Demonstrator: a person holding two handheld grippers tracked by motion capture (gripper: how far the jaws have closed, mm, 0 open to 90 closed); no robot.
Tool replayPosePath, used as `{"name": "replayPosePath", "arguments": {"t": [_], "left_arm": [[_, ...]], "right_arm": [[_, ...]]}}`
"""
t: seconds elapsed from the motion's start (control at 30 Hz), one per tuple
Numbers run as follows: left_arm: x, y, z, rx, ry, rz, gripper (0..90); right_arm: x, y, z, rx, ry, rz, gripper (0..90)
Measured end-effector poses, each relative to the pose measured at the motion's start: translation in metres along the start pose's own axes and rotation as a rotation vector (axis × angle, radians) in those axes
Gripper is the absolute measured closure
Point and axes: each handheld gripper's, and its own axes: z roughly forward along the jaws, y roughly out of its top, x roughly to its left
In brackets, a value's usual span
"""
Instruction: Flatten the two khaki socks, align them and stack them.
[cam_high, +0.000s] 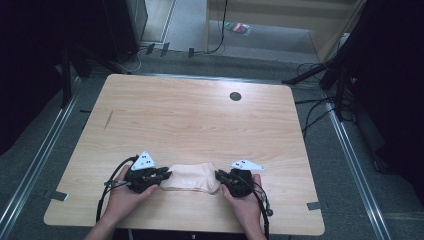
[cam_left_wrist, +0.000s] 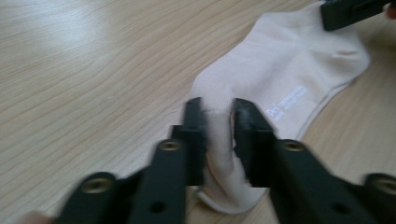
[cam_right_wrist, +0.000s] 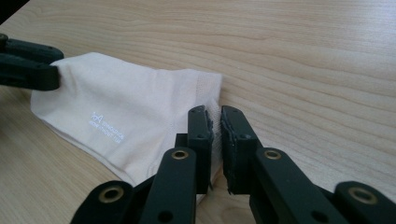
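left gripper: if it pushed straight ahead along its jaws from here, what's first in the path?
Probably the sock itself: the left gripper is shut on one end of it, and the cloth stretches ahead along the table. Beyond that, the right gripper pinches the far end. Depth is hard to judge.

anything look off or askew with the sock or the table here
Nothing stands out. The pale sock lies flat on the wooden table, near its front edge, pinched at one end by the left gripper and at the other by the right gripper. The fabric bunches a little between the left jaws, no tear or stain visible.
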Motion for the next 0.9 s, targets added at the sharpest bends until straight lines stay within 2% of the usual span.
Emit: {"name": "replayPosePath", "arguments": {"t": [0.13, 0.23, 0.37, 0.43, 0.47, 0.5, 0.53, 0.57, 0.63, 0.7, 0.8, 0.87, 0.9], "left_arm": [[-0.002, 0.004, -0.018, -0.027, -0.003, 0.025, 89.2], [0.001, 0.002, -0.031, -0.030, 0.045, 0.032, 89.9], [0.010, -0.003, -0.037, -0.017, 0.087, 0.032, 90.0], [0.012, -0.003, -0.032, -0.006, 0.047, 0.004, 90.0], [0.009, -0.003, -0.027, 0.007, 0.045, 0.021, 90.0], [0.005, -0.004, -0.024, 0.012, 0.068, 0.047, 90.0], [0.002, -0.003, -0.021, 0.014, 0.071, 0.060, 89.8], [0.000, -0.003, -0.018, 0.011, 0.059, 0.059, 89.5], [-0.002, -0.002, -0.016, -0.002, 0.068, 0.061, 88.1], [-0.002, -0.001, -0.014, -0.018, 0.027, 0.044, 86.3], [-0.006, -0.001, -0.011, -0.009, 0.031, 0.072, 88.0], [-0.007, 0.000, -0.013, -0.009, 0.023, 0.068, 88.4], [-0.007, 0.001, -0.014, -0.002, 0.014, 0.069, 88.5]], "right_arm": [[0.005, 0.003, -0.005, -0.021, 0.019, -0.010, 85.3], [0.012, 0.005, -0.010, -0.026, -0.001, -0.037, 86.6], [0.013, 0.007, -0.017, -0.021, -0.034, -0.041, 87.8], [0.011, 0.007, -0.017, -0.020, -0.044, -0.029, 87.6], [0.011, 0.007, -0.015, -0.008, -0.031, -0.022, 87.5], [0.010, 0.006, -0.012, 0.003, -0.013, -0.018, 87.3], [0.010, 0.004, -0.010, 0.002, -0.009, -0.022, 87.1], [0.011, 0.003, -0.007, 0.006, -0.009, -0.028, 86.8], [0.011, 0.000, -0.003, 0.010, 0.003, -0.027, 86.3], [0.011, 0.000, -0.002, -0.001, -0.003, -0.033, 86.2], [0.010, 0.001, -0.004, -0.022, 0.002, -0.023, 86.3], [0.010, 0.002, -0.008, -0.038, 0.018, -0.006, 86.2], [0.010, 0.003, -0.009, -0.040, 0.015, -0.017, 86.3]]}}
